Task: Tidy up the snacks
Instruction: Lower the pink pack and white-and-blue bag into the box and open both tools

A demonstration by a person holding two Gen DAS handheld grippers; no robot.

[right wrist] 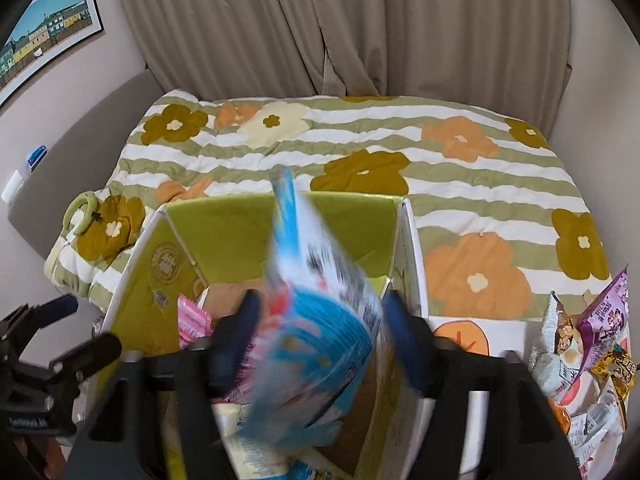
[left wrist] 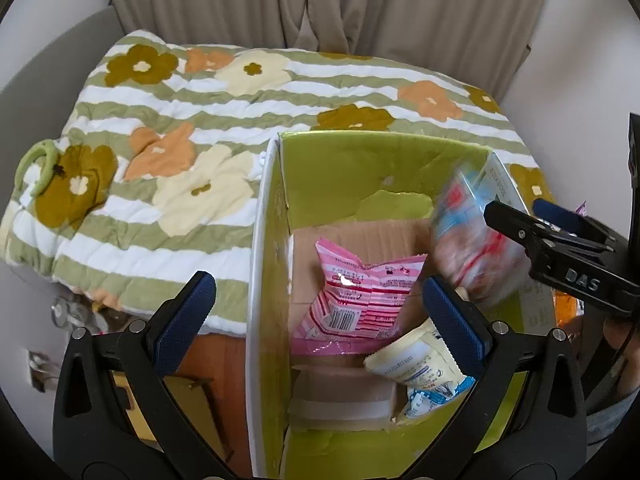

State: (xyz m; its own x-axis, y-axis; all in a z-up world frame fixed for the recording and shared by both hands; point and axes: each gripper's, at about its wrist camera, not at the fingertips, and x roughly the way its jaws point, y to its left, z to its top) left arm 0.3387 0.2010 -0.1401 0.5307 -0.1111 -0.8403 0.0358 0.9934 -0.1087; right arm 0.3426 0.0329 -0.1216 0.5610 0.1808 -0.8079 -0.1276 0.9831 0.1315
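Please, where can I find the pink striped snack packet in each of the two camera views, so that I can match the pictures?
Left wrist view: the pink striped packet lies on the cardboard floor of the green box, near the picture's centre, fully visible.
Right wrist view: only a pink corner shows at lower left of centre, inside the box, beside the blurred blue packet.
Shared landmark: the green ring on the floral quilt, left of the box.

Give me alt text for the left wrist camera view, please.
A green-lined cardboard box on a floral quilt holds a pink snack packet and a cream packet. A blurred blue-and-white packet drops in beside the right gripper; the left gripper's jaws stand open.
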